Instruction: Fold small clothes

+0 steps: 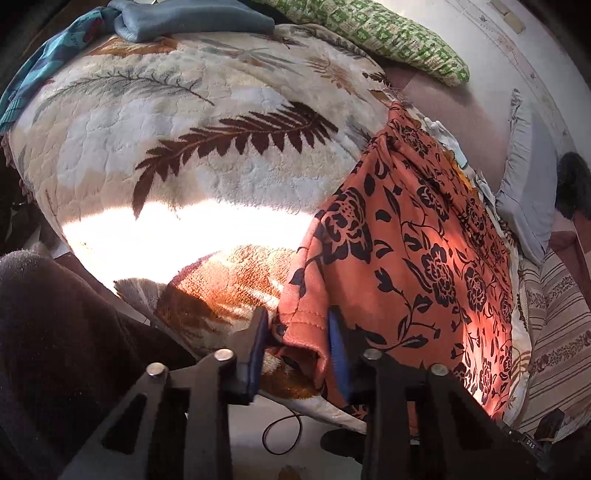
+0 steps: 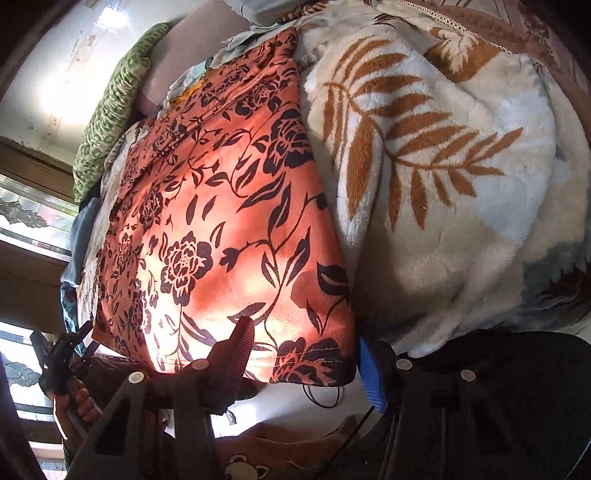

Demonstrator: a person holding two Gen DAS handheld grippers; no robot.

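The orange garment (image 1: 413,251) with its black floral print lies spread along the edge of a bed, on top of a plush leaf-patterned blanket (image 1: 192,122), its stitched hem hanging just over the near side. It looks like thin, soft knit: light, limp, likely to sag and crease wherever it is not supported, and not slippery against the fleecy blanket beneath. The double-stitched hem is the firmest part, so the corners of that hem are the sensible places to take hold.

The left gripper (image 1: 299,332) is at one hem corner, where the cloth curls into a small roll; its fingers are spread, with the roll sitting between the blue pads but not visibly squeezed. The right gripper (image 2: 306,354) is at the other end of the same hem, fingers also spread wide, one resting over the cloth and the other just past the corner. Neither seems to have closed yet, so I judge this as the moment before pinching both corners to carry the hem over.

Further out, a green patterned cushion (image 1: 376,33) lies by the wall, a blue cloth (image 1: 192,18) sits at the blanket's far edge, and a thin black cable (image 1: 284,432) loops on the floor below.
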